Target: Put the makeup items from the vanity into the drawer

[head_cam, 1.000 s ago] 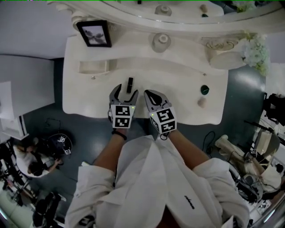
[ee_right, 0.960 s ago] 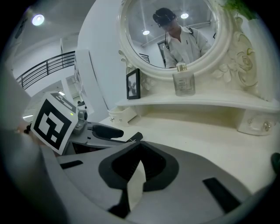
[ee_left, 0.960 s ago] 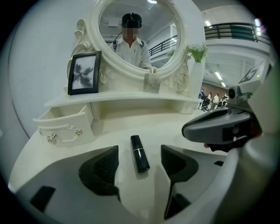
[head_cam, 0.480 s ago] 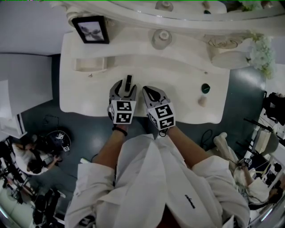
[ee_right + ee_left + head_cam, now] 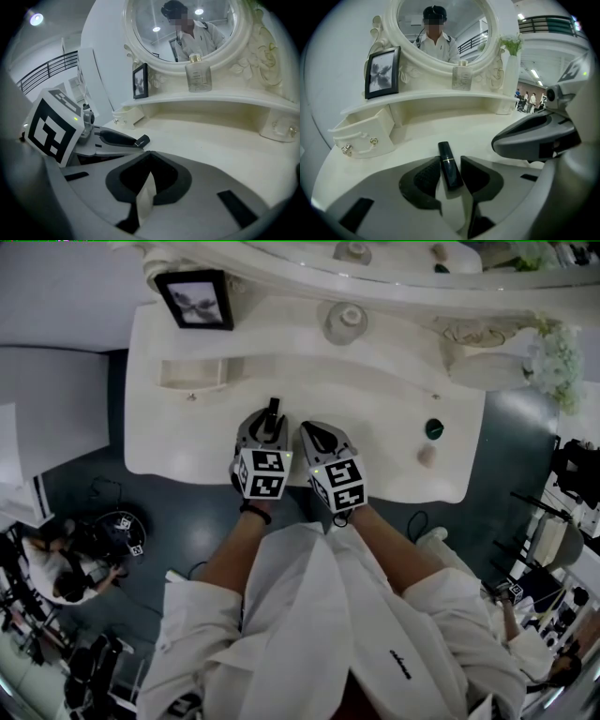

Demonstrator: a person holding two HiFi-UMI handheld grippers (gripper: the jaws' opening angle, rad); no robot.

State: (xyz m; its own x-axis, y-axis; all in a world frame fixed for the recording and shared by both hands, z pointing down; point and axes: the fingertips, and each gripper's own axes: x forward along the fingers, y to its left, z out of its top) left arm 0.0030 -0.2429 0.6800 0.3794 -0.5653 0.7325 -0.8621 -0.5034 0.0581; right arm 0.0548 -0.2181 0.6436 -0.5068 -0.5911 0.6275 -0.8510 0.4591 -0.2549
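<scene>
Lipstick (image 5: 449, 166) is the thing to watch here: dark tube, lying flat on the white worktop (image 5: 375, 409) near the front edge, pointing toward the mirror (image 5: 440, 28). The left tongs (image 5: 449, 161) sit right around it, one jaw on each side, and they're closing in. There's still a sliver of gap on the right jaw's side, so I wouldn't call it gripped yet. The right tongs (image 5: 149, 152) hover just beside them, jaws pressed together with nothing in them.

Containers: the little drawer (image 5: 192, 374) on the left of the vanity is pulled open. From above its inside just looks pale, and I can't make out any contents. The left gripper view only shows its front with the knobs. A glass bottle (image 5: 344, 322) stands on the raised shelf with a picture frame (image 5: 195, 298) to its left.

Over at the right end of the worktop are a small round green thing (image 5: 432, 428) and a beige blob (image 5: 426, 456), too small to identify.
</scene>
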